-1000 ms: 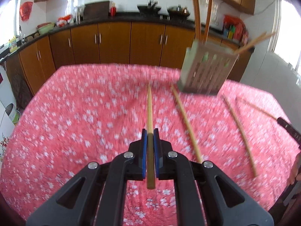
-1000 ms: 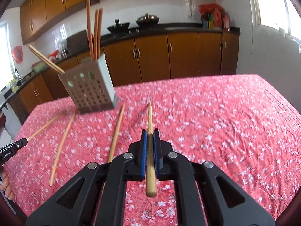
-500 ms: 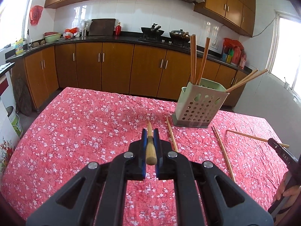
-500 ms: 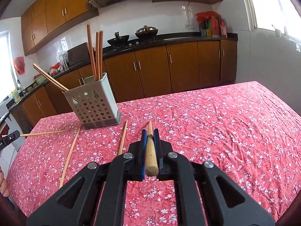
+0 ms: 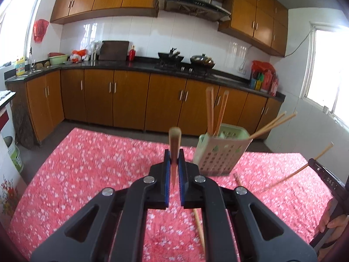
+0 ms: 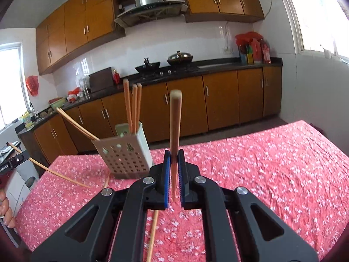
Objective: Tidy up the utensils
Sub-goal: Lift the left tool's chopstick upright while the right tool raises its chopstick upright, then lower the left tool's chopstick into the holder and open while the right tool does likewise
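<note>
My left gripper (image 5: 174,162) is shut on a wooden chopstick (image 5: 174,140) that stands upright, lifted off the table. My right gripper (image 6: 174,162) is shut on another wooden chopstick (image 6: 175,120), also upright. A pale green perforated utensil holder (image 5: 220,152) stands on the table ahead and right of the left gripper; it holds several chopsticks. It also shows in the right wrist view (image 6: 125,152), ahead and left of the right gripper. The right gripper's chopstick (image 5: 292,174) shows at the right of the left wrist view.
The table has a red floral cloth (image 5: 87,174). A loose chopstick (image 5: 199,227) lies on it under the left gripper, and one (image 6: 152,233) lies under the right gripper. Brown kitchen cabinets (image 5: 130,100) and a counter stand beyond the table's far edge.
Both grippers have lifted and tilted up, turning their chopsticks from lying forward to standing upright. The holder now looks closer in both views.
</note>
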A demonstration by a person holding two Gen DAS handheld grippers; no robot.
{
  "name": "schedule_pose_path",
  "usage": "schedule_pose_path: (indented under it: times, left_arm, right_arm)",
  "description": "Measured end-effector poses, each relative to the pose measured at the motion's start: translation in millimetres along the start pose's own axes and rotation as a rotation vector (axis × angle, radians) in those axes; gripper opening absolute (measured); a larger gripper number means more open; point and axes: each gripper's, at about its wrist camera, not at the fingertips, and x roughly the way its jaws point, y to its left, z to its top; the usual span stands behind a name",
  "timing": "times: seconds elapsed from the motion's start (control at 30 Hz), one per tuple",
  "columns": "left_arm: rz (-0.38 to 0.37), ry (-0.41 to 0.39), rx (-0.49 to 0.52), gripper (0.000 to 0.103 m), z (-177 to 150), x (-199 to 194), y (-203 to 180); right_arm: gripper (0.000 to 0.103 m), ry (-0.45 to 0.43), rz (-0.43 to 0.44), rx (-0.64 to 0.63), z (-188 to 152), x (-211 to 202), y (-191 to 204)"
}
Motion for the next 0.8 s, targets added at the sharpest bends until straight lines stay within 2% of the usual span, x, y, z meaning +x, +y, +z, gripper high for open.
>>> schedule_pose_path:
  times: [0.23, 0.5, 0.8]
  left_arm:
    - [-0.063, -0.053, 0.028, 0.008, 25.1, -11.8, -20.9]
    - [-0.163, -0.132, 0.043, 0.008, 60.0, -21.8, -60.7]
    - [-0.144, -0.244, 0.033, 0.008, 103.9, 0.1, -83.6]
  right_arm:
    - [0.008, -0.075, 0.077, 0.0, 26.8, -15.1, 16.9]
    - [0.008, -0.225, 0.16, -0.001, 66.6, -21.5, 49.4]
    - [0.008, -0.397, 0.17, 0.0, 103.9, 4.3, 71.1]
